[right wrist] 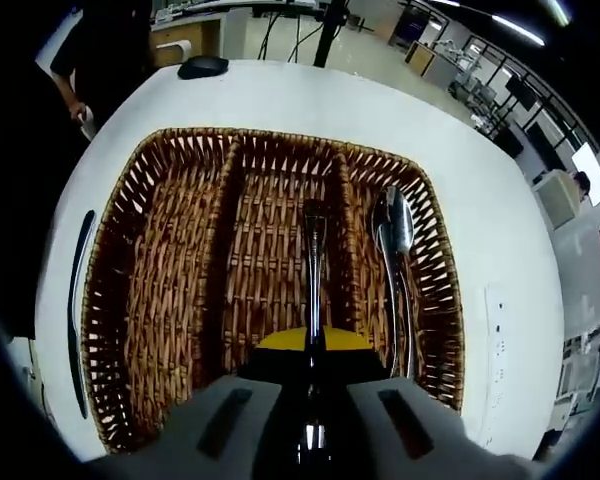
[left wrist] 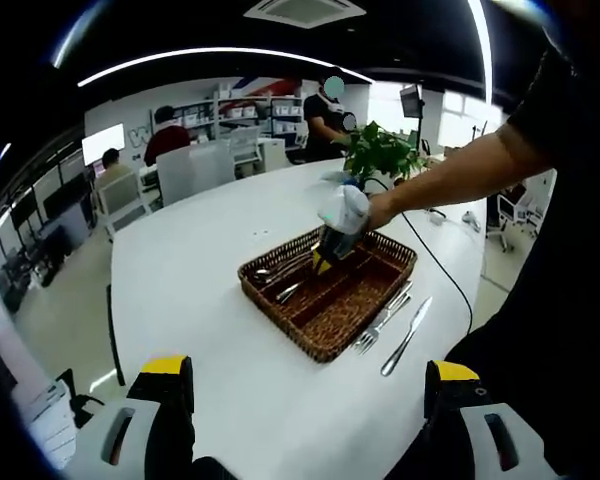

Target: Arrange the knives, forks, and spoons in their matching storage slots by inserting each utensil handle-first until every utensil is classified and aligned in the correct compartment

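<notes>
on the white surface (left wrist: 210,290), the wicker tray (right wrist: 115,300) took a fork (right wrist: 315,275) handle-first into its middle slot, pinched in my right claw (right wrist: 310,345); spoons (right wrist: 395,240) filled the neighbouring slot. my left claw (left wrist: 305,385) hung spread, idle.

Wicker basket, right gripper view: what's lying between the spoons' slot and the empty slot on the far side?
In the right gripper view, the middle slot of the wicker basket lies between them, holding a fork that the right gripper grips beside the spoons.

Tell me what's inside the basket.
The basket has three slots. Spoons lie in one side slot. The right claw holds a utensil in the middle slot, its lower end hidden. The other side slot looks empty.
</notes>
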Demonstrator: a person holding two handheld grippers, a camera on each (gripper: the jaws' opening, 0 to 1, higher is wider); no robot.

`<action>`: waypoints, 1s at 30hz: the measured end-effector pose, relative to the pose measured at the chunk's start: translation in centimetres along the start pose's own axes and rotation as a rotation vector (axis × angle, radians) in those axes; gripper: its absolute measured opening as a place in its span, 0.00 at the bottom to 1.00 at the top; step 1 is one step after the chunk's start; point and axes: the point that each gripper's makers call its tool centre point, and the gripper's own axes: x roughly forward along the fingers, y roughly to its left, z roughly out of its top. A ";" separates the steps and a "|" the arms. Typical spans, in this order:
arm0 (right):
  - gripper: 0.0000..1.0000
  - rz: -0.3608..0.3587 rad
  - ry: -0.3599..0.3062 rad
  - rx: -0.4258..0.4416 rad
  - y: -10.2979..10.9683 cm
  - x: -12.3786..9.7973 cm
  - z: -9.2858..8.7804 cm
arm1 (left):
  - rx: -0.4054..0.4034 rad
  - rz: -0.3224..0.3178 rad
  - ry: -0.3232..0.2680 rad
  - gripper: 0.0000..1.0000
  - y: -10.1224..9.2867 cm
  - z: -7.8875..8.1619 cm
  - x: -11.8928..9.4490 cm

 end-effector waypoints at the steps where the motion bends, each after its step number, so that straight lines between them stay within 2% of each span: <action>1: 0.00 0.002 0.011 -0.014 0.1 0.2 -0.2 | 0.001 0.000 0.000 1.00 -0.1 0.0 0.1; 2: 0.00 -0.002 0.034 -0.062 0.2 0.3 -0.6 | 0.000 -0.001 0.000 1.00 -0.1 0.1 0.1; 3: 0.00 -0.020 0.008 -0.090 0.2 0.3 -0.2 | -0.001 -0.001 0.000 1.00 -0.1 0.1 0.2; 4: 0.00 -0.020 0.007 -0.045 0.1 0.2 -0.2 | -0.001 -0.002 0.000 1.00 -0.2 0.1 0.3; 6: 0.00 -0.040 -0.006 -0.074 0.0 0.2 -0.2 | -0.001 -0.005 -0.001 1.00 -0.3 0.1 0.5; 9: 0.02 -0.050 -0.020 -0.055 -0.1 0.0 -0.2 | 0.008 -0.011 0.001 1.00 -0.5 0.4 0.8; 12: 0.09 -0.045 -0.033 -0.016 0.0 -0.8 0.4 | 0.019 -0.015 -0.008 1.00 -0.7 1.0 0.9; 16: 0.23 -0.033 -0.083 0.015 0.1 -2.7 1.8 | 0.031 -0.015 -0.021 1.00 -1.1 1.7 1.1; 17: 0.27 -0.044 -0.113 0.028 0.0 -3.5 2.4 | 0.033 -0.016 -0.024 1.00 -1.2 1.9 1.1; 20: 0.57 -0.099 -0.156 0.059 -1.1 -5.3 3.1 | 0.042 -0.016 -0.036 1.00 -1.5 2.4 1.2; 23: 0.76 -0.177 -0.178 0.170 -2.6 -8.0 2.9 | 0.049 -0.015 -0.051 1.00 -1.8 3.0 1.5; 25: 0.94 -0.199 -0.197 0.213 -3.0 -9.0 2.6 | 0.055 -0.013 -0.059 1.00 -2.1 3.3 1.7; 26: 1.00 -0.223 -0.212 0.243 -3.3 -10.0 2.4 | 0.057 -0.012 -0.063 1.00 -2.2 3.5 1.7; 27: 0.97 -0.226 -0.214 0.262 -3.1 -11.1 2.0 | 0.059 -0.008 -0.073 1.00 -2.3 3.8 1.8; 28: 0.95 -0.230 -0.223 0.319 -2.7 -11.8 1.8 | 0.062 -0.005 -0.079 1.00 -2.3 4.0 1.9; 29: 0.96 -0.234 -0.265 0.392 -2.5 -13.0 1.8 | 0.065 -0.003 -0.084 1.00 -2.5 4.2 2.0; 30: 0.99 -0.236 -0.287 0.417 -2.5 -13.3 2.0 | 0.067 -0.003 -0.086 1.00 -2.6 4.3 2.0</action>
